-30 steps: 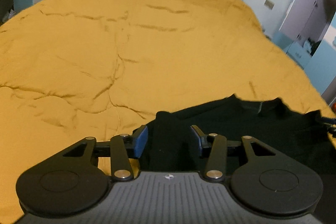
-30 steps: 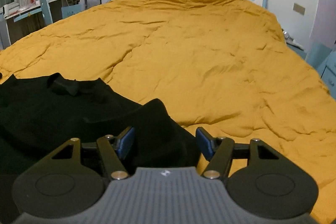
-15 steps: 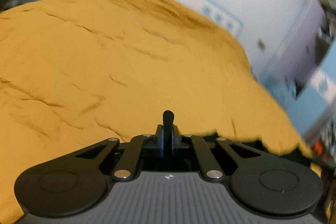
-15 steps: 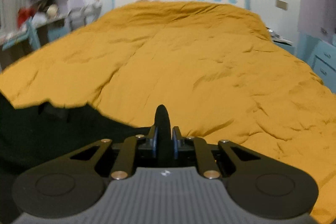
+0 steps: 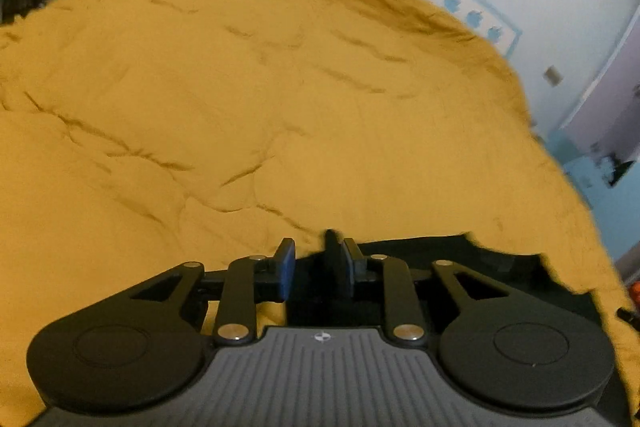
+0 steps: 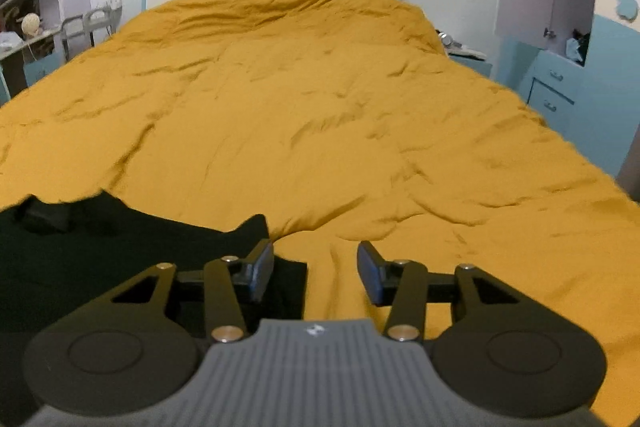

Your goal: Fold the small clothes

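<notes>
One black garment (image 6: 100, 247) on bed (image 6: 320, 127): soft, light, limp; take at corner. Left gripper (image 5: 314, 269), right gripper (image 6: 316, 269): jaws just opened, fabric released.

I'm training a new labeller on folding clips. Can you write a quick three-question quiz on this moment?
1. True or false: the black garment lies on a yellow bed cover.
2. In the right wrist view, where is the garment relative to the right gripper? A) to its left B) to its right C) up by the headboard
3. Is the left gripper or the right gripper clamped on the garment?

Key: 1 true. 2 A. 3 Neither: both have just been opening and stand open. Garment fabric shows between the left's jaws, mostly cover between the right's.
</notes>
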Action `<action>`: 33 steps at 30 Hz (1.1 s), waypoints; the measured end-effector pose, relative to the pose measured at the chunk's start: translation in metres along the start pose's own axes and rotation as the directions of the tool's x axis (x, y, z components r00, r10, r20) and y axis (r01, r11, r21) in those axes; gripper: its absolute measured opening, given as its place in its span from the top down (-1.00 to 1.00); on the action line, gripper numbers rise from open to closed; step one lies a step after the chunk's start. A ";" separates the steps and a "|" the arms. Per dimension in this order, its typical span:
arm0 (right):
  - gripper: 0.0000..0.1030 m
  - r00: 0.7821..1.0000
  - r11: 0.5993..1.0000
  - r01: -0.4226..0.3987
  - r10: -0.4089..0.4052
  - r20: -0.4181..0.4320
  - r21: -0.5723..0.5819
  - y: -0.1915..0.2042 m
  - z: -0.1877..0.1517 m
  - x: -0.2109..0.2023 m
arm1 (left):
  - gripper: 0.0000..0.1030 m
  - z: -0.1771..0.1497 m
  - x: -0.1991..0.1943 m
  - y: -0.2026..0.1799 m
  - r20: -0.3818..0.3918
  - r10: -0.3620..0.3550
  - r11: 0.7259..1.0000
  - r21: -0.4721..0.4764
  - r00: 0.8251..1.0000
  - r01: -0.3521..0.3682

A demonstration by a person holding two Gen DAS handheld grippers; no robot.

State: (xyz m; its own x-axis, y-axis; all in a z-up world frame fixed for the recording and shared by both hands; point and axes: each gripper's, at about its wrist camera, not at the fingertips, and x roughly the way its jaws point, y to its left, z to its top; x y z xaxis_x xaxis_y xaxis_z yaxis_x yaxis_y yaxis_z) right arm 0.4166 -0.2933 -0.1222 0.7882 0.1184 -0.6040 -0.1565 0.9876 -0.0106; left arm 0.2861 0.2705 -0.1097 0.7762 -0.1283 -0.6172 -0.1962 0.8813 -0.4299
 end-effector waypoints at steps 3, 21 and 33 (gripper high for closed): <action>0.07 0.994 0.994 -0.106 0.106 0.012 0.008 0.010 -0.012 -0.063 | 0.43 -0.014 -0.042 -0.022 -0.013 -0.082 0.996 0.030 0.997 0.082; 0.01 0.992 0.980 -0.084 0.099 -0.074 0.181 0.010 -0.149 -0.166 | 0.22 -0.169 -0.123 -0.006 -0.093 -0.171 0.985 -0.051 0.981 0.167; 0.01 0.995 0.983 -0.036 0.053 -0.089 0.183 0.007 -0.154 -0.171 | 0.10 -0.165 -0.132 0.002 -0.071 -0.219 0.966 -0.154 0.973 0.207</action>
State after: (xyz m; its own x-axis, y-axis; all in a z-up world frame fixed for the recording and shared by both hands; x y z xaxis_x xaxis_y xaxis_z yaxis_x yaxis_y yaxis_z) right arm 0.1889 -0.3221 -0.1422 0.7226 0.1612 -0.6722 -0.0736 0.9848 0.1571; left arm 0.0844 0.2140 -0.1372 0.7556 -0.3506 -0.5533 -0.1215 0.7550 -0.6444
